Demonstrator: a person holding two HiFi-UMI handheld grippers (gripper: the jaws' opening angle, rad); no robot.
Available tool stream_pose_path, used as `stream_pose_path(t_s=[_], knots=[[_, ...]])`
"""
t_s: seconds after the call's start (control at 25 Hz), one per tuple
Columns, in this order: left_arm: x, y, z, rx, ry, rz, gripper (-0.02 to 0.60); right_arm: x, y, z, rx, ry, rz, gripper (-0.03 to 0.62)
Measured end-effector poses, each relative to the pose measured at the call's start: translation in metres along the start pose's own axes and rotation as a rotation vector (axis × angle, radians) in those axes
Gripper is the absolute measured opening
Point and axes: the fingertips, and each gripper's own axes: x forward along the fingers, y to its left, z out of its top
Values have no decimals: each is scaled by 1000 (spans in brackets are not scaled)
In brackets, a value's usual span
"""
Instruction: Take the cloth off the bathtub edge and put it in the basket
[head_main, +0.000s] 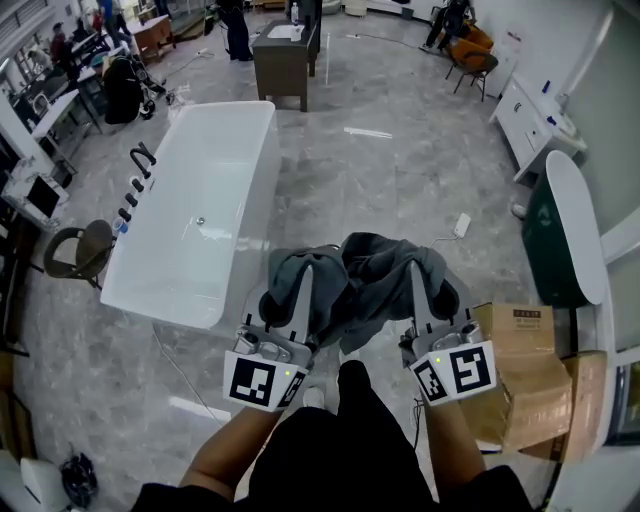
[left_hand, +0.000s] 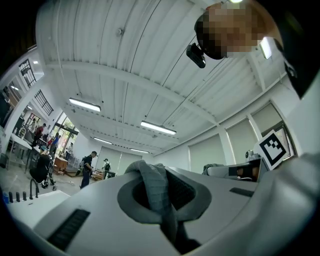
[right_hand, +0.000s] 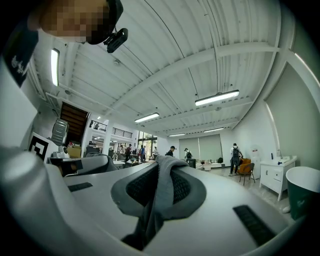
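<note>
the grey cloth (head_main: 372, 280) is held up between both claws, in front of the person and near the close end of the white bathtub (head_main: 258, 170), off its edge; the left claw (head_main: 285, 295) is pressed together on a fold at one end of the cloth; the right claw (head_main: 432, 290) pinches a fold at the other end; a cardboard box (head_main: 520, 380) sits on the floor to the right
</note>
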Motion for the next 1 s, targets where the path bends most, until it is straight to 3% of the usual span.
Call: stream_pose_path(t_s=[0.44, 0.72, 1.0], knots=[[79, 23, -18, 62, -11, 56, 23, 69, -16, -2, 86, 14, 191, 38], [125, 39, -55, 58, 57, 91, 23, 108, -40, -24, 76, 47, 219, 38], [161, 63, -91, -45, 106, 101, 23, 146, -70, -46, 78, 87, 242, 38]])
